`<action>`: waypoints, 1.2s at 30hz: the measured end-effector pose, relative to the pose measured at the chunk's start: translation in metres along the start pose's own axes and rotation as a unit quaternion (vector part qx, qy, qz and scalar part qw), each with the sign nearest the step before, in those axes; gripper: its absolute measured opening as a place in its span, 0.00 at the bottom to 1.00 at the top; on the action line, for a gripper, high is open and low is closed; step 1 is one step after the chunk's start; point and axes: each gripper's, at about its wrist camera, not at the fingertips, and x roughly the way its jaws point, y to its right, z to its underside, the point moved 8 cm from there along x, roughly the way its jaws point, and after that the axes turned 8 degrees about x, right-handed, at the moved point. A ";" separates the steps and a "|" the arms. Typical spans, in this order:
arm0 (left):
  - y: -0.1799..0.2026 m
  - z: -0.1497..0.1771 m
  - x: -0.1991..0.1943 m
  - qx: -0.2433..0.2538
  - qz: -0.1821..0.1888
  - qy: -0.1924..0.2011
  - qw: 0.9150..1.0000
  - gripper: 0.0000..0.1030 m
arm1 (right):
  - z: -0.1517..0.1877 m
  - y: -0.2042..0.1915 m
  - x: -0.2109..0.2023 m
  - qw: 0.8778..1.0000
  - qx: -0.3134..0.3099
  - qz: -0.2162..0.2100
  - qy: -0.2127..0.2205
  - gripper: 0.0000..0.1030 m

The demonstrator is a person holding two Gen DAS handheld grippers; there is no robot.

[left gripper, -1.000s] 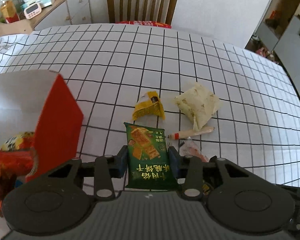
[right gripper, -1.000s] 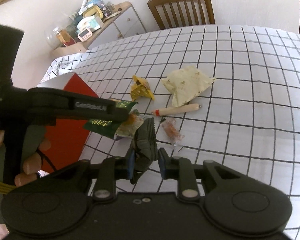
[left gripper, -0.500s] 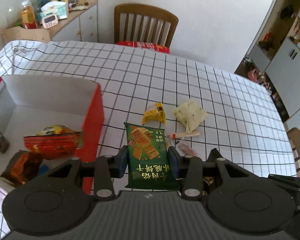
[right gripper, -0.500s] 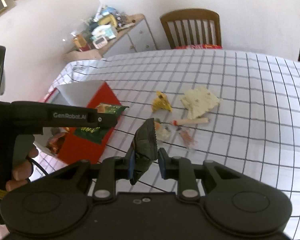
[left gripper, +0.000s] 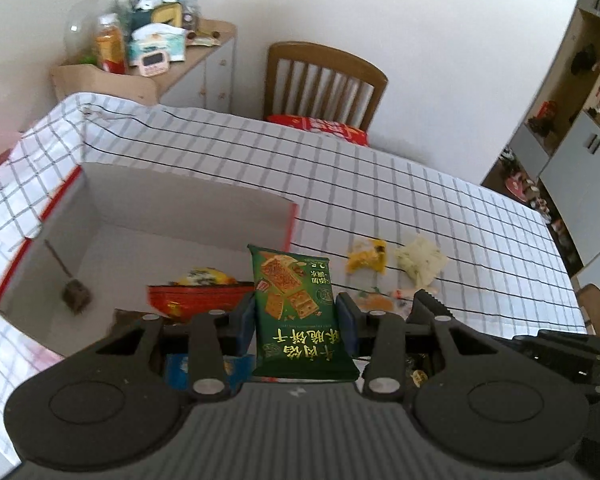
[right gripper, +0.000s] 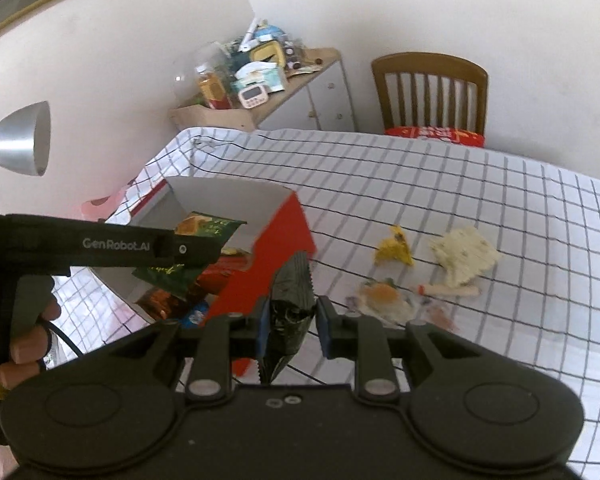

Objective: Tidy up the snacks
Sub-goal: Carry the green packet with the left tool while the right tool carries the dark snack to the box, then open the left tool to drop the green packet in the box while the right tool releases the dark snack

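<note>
Green cracker packet [left gripper: 296, 308], long axis running forward along the fingers, sits clamped in the left gripper [left gripper: 296, 322] above the red box [left gripper: 188, 216]; right gripper [right gripper: 292, 322] pinches a black packet [right gripper: 290, 304] upright.

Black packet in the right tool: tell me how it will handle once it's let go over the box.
The black packet looks crinkled and bent between the right tool's fingers, so it is probably floppy foil. It seems light, since a narrow pinch holds it upright. Released above the red box, it would likely flutter and land flat, not roll.
</note>
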 end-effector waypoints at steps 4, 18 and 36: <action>-0.029 -0.002 -0.005 -0.013 -0.011 0.004 1.000 0.40 | -0.008 -0.022 0.012 1.000 -0.010 -0.005 0.000 0.22; -0.128 -0.009 0.004 -0.038 -0.053 -0.001 0.998 0.40 | -0.028 -0.076 0.084 1.000 -0.015 -0.005 -0.022 0.22; -0.182 0.030 0.077 -0.070 -0.050 -0.092 0.992 0.41 | 0.010 -0.092 0.142 0.996 -0.013 0.014 -0.091 0.22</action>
